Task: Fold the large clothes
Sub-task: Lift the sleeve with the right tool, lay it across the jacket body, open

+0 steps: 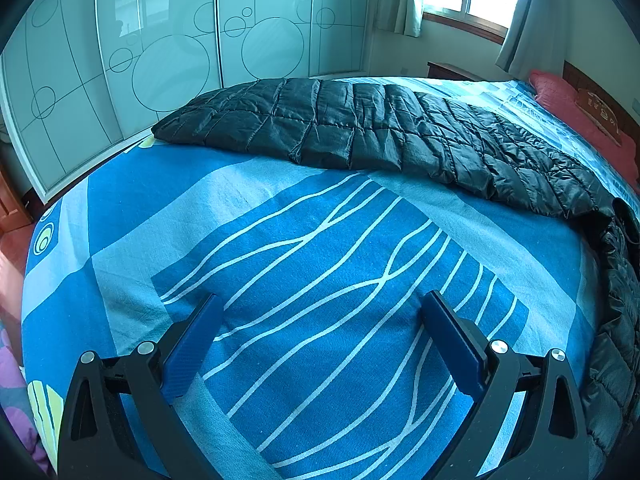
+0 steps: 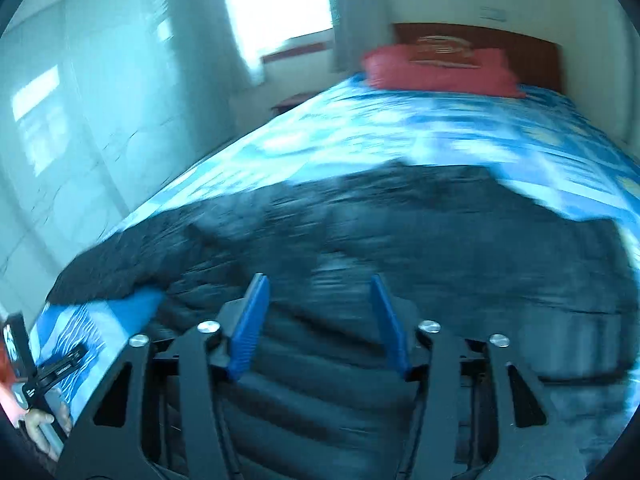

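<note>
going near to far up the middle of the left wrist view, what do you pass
left gripper, open over the bed → blue bedsheet with white wavy lines → black quilted jacket lying across the bed → frosted wardrobe doors with circle patterns

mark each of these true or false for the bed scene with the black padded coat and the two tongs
1. The black quilted coat lies on the blue patterned bedsheet. True.
2. The left tongs are clamped on the coat. False: they stand open over bare sheet, holding nothing.
3. A red pillow sits at the headboard end. True.
4. The right tongs are shut. False: their jaws are apart, above the coat, with nothing pinched.
5. The coat is folded into a small square. False: it lies stretched out long.
</note>
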Available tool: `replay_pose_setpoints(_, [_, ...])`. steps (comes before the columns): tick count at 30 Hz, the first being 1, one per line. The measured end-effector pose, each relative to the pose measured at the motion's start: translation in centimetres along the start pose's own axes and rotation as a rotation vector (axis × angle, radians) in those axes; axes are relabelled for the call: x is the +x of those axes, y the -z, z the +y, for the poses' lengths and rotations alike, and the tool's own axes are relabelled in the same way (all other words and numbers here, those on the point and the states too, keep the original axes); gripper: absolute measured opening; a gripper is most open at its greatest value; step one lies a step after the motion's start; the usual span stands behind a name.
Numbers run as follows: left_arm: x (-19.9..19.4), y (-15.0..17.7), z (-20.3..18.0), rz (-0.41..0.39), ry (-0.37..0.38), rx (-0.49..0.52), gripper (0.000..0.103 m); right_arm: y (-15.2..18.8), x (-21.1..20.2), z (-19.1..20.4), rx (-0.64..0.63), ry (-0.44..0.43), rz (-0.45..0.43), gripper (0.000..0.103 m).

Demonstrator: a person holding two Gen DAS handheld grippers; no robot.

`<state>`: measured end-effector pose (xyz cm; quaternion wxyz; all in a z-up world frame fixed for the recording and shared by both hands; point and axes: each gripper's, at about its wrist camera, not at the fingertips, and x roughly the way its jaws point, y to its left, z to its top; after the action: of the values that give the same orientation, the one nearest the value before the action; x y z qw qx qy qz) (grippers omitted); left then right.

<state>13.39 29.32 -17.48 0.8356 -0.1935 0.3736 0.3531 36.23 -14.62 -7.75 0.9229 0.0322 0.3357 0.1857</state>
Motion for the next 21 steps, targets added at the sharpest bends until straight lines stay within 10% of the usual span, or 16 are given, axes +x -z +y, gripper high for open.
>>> replay_pose_setpoints(7, [0.1,-0.1,-0.2,-0.001,-0.009,0.005,0.099,0.7,-2.8,-17.3,0.21,0.307,-0.006,0.009])
replay_pose_setpoints(13, [0.4,-0.2,-0.4,0.001,-0.013,0.008,0.099,5.4,1.5,-22.5,0.283,0.291,0.156,0.004])
replay_pose_setpoints(21, [0.3,-0.2,-0.3,0.0,-0.013,0.008,0.099,2.9,-0.4,-23.7,0.347,0.21,0.078,0.005])
